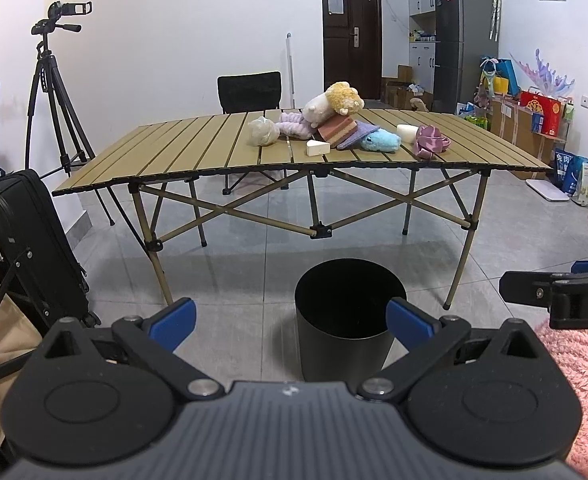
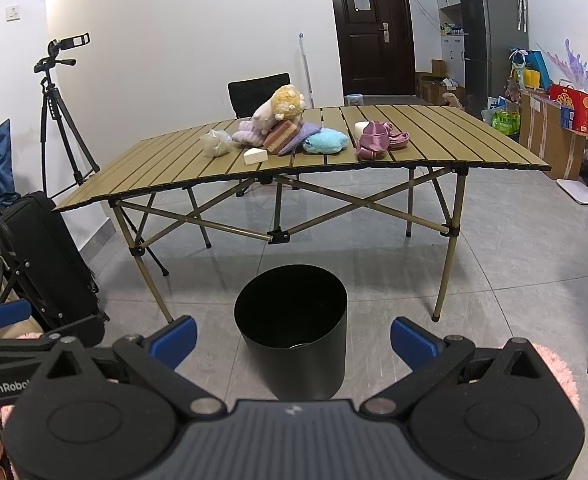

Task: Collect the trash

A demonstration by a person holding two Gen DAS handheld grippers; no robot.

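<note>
A black round bin stands on the tiled floor in front of a folding slatted table. On the table lie a crumpled clear plastic bag, a white wedge, a stacked sponge, plush toys, a blue plush and a pink cloth bundle. My left gripper is open and empty, low before the bin. My right gripper is open and empty too.
A camera tripod and a black suitcase stand at the left. A black chair sits behind the table. Boxes and bags line the right wall by a fridge.
</note>
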